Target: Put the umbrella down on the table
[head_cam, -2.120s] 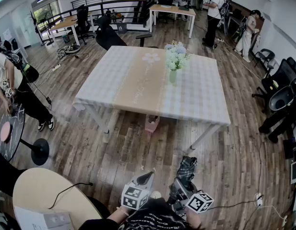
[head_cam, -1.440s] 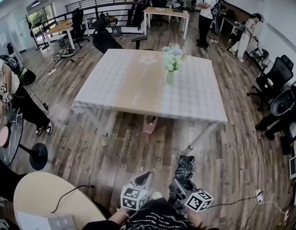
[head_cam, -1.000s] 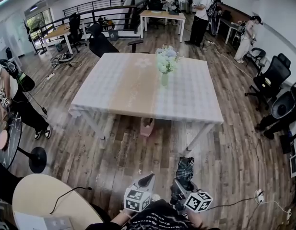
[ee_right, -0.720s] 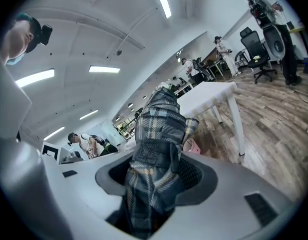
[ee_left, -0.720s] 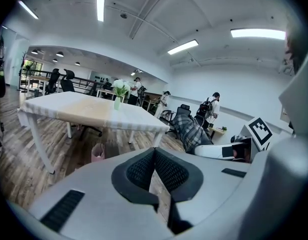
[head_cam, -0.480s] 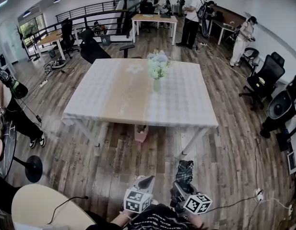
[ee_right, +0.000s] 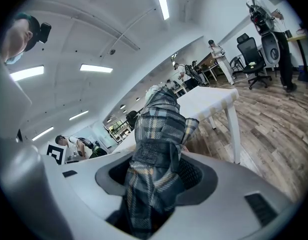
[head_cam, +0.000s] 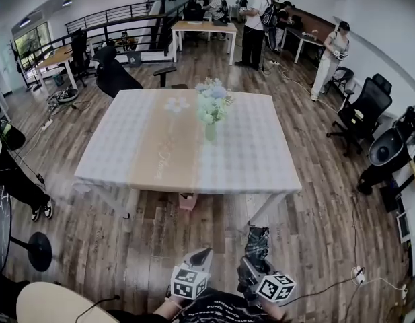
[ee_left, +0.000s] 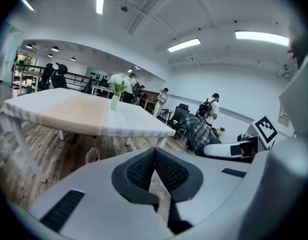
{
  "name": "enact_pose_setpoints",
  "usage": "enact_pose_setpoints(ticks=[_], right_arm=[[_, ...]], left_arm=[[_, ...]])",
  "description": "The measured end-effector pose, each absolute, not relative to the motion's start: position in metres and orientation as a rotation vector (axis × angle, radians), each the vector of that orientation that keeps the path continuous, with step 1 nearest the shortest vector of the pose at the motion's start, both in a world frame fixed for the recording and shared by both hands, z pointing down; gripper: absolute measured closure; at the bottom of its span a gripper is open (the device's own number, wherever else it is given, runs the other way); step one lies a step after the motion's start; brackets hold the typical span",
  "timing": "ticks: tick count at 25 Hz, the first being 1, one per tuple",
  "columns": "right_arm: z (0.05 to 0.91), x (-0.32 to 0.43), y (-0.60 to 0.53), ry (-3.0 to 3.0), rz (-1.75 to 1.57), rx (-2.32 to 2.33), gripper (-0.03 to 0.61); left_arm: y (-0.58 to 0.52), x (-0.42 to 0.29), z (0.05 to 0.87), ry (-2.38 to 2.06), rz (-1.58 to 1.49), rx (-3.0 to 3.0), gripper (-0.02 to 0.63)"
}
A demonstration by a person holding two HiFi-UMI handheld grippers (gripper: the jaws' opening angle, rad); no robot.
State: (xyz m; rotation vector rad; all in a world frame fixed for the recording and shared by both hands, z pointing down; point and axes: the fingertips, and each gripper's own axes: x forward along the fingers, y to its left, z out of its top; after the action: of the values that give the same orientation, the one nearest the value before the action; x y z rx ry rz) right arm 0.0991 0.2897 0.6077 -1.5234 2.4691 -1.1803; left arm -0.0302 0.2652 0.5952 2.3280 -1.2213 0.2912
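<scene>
A folded plaid umbrella (head_cam: 257, 241) sticks forward out of my right gripper (head_cam: 254, 264), low in the head view over the wooden floor. In the right gripper view the umbrella (ee_right: 156, 129) fills the space between the jaws, and the right gripper (ee_right: 156, 171) is shut on it. My left gripper (head_cam: 202, 255) hangs beside it on the left, holding nothing; its pads (ee_left: 144, 169) meet at the tips. The table (head_cam: 160, 133), under a checked cloth, stands ahead of both grippers with floor between. It also shows as the table (ee_left: 69, 111) in the left gripper view.
A vase of flowers (head_cam: 210, 113) stands near the table's middle. A pink object (head_cam: 187, 201) lies under the near edge. Office chairs (head_cam: 358, 116) line the right side; a black chair (head_cam: 113, 76) stands behind the table. A round table (head_cam: 56, 305) is at bottom left. People (head_cam: 253, 19) stand at the back.
The table has come nearer and slid to the left in the head view. Both grippers keep their place at the bottom of the view, the umbrella still gripped.
</scene>
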Motion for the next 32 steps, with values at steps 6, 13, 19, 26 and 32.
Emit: enact_pose_setpoints(ticks=[6, 13, 19, 26, 32], right_arm=[[0.604, 0.086, 0.228, 2.442, -1.161, -1.567, 0.353], [0.6, 0.069, 0.175, 2.403, -1.13, -1.607, 0.353], [0.6, 0.053, 0.145, 2.369, -1.105, -1.649, 0.353], [0.609, 0.043, 0.137, 2.333, -1.122, -1.7, 0.353], [0.614, 0.037, 0.124, 2.32, -1.16, -1.694, 0.351]], left_arm=[[0.198, -0.041, 0.59, -1.187, 0.267, 2.36, 0.594], [0.14, -0.062, 0.583, -1.164, 0.278, 2.405, 0.595], [0.1, -0.081, 0.583, -1.145, 0.294, 2.427, 0.595], [0.088, -0.087, 0.593, -1.083, 0.29, 2.422, 0.595], [0.073, -0.1, 0.594, -1.113, 0.284, 2.398, 0.595]])
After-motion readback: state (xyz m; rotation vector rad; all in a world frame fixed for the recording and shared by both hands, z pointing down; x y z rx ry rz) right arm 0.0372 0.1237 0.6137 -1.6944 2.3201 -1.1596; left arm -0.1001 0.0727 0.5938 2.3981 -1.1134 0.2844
